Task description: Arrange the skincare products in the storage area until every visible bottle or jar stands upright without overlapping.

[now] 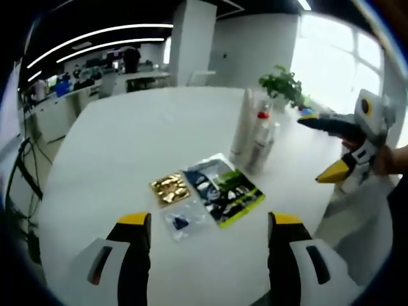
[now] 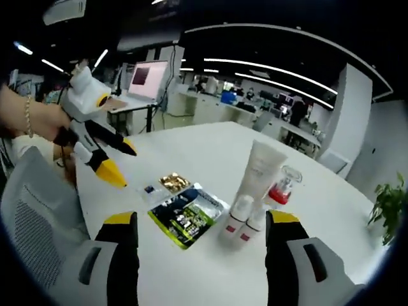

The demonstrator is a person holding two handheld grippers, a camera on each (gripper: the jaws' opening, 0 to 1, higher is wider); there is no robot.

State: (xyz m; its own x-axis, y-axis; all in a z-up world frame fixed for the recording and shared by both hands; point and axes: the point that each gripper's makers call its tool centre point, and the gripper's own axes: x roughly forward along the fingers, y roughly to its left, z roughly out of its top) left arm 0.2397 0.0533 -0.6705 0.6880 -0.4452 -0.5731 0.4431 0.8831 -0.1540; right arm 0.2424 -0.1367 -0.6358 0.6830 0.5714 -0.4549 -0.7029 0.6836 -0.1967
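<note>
A cluster of skincare bottles stands upright on the white table (image 1: 127, 140): a tall white tube (image 1: 243, 124) (image 2: 261, 167), a clear bottle with red inside (image 1: 262, 131) (image 2: 281, 187), and two small white bottles with red labels (image 2: 233, 220). They stand close together, touching or nearly so. Flat sachets lie before them: a green-black one (image 1: 224, 190) (image 2: 187, 217), a gold one (image 1: 169, 189) (image 2: 173, 182) and a small clear one (image 1: 182, 222) (image 2: 150, 189). My left gripper (image 1: 210, 220) (image 2: 124, 167) is open over the table, short of the sachets. My right gripper (image 2: 201, 220) (image 1: 315, 148) is open in the air beside the bottles.
A potted plant (image 1: 284, 83) (image 2: 389, 210) stands on the table behind the bottles. A grey mesh chair (image 2: 35, 223) (image 1: 354, 210) sits at the table's edge. A person's hand with a bracelet (image 2: 29, 118) holds the left gripper. Office desks and monitors are far behind.
</note>
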